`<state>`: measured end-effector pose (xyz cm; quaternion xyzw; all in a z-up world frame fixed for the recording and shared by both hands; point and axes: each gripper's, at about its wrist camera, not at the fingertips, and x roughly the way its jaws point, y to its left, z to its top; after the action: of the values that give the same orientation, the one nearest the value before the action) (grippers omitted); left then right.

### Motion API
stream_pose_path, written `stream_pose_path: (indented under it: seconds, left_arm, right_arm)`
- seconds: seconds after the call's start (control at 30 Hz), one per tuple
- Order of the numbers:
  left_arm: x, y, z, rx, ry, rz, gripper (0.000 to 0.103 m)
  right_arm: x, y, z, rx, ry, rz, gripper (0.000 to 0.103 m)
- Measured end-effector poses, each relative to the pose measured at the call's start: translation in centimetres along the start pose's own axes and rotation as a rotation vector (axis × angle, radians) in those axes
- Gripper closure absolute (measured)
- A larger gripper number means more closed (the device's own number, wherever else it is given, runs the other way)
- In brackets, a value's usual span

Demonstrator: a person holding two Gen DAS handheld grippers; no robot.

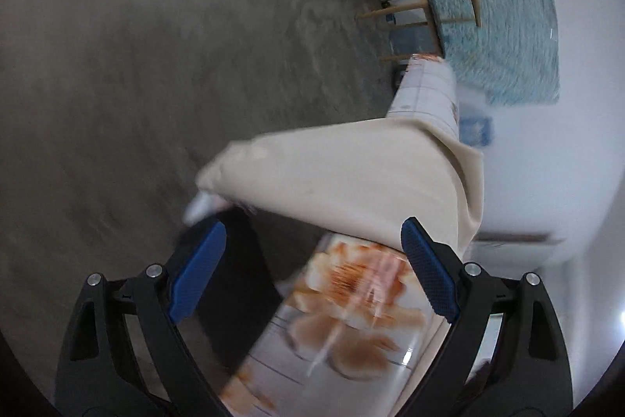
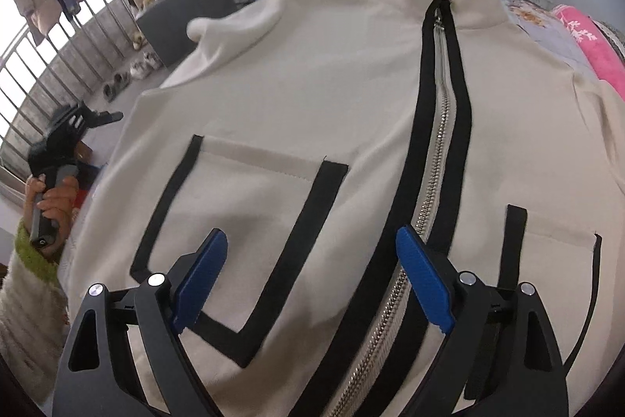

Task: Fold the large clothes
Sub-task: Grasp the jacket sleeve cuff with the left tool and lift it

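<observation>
Both views were round fisheye pictures with black corners, and straight lines bowed toward the rim. The left wrist view was heavily motion-blurred: the grey floor point(image 1: 136, 73) smeared into streaks and the flowered bed sheet point(image 1: 351, 303) lost its edges, while the blue pads of the left tool point(image 1: 312, 272) stayed fairly sharp. Its light was dim and flat. The right wrist view was sharp and brighter. Daylight came from the window point(image 2: 23, 22) at the upper left, which was blown out white. The cream jacket point(image 2: 312, 96) was evenly lit, with soft shadows under the right tool point(image 2: 312, 276).
</observation>
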<state>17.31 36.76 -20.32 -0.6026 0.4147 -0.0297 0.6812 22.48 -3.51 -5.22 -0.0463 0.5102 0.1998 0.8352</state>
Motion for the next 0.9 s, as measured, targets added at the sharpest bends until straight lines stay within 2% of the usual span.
stream_pose_path:
  seconds: [0.13,0.23,0.4,0.5,0.57,0.67,0.73,0.77,0.83,0.9]
  left_arm:
    - [3.6,7.7,-0.1,-0.225,0.067,-0.259,0.016]
    - [6.8,11.1,-0.7,-0.326,0.068,-0.376,0.016]
    - [13.5,14.3,-2.0,-0.444,0.124,-0.512,0.016]
    - [16.6,15.0,-2.2,-0.485,0.154,-0.574,0.016]
    - [18.4,15.2,-2.2,-0.516,0.147,-0.628,0.016]
    - [20.6,15.8,-2.2,-0.559,0.121,-0.659,0.016]
    - [22.0,15.9,-1.7,-0.577,0.120,-0.633,0.017]
    - [22.1,15.8,-1.5,-0.579,0.123,-0.626,0.020]
    - [23.1,15.5,-0.8,-0.570,0.137,-0.603,0.034]
    - [23.1,15.0,0.2,-0.551,0.139,-0.578,0.041]
  right_arm:
    - [0.6,0.9,0.6,-0.030,0.024,-0.061,0.017]
    - [0.9,1.3,0.9,-0.033,0.044,-0.096,0.017]
    - [1.2,1.7,1.3,-0.012,0.071,-0.109,0.017]
    - [1.4,2.0,1.4,-0.011,0.081,-0.127,0.017]
    - [1.6,2.3,1.5,-0.013,0.083,-0.139,0.017]
    - [1.7,2.5,1.6,0.001,0.083,-0.139,0.017]
    - [1.8,2.5,1.7,0.006,0.084,-0.139,0.017]
    - [1.8,2.5,1.8,0.007,0.084,-0.139,0.017]
    - [1.8,2.5,1.8,0.011,0.083,-0.137,0.017]
    - [1.8,2.5,1.8,0.012,0.082,-0.137,0.017]
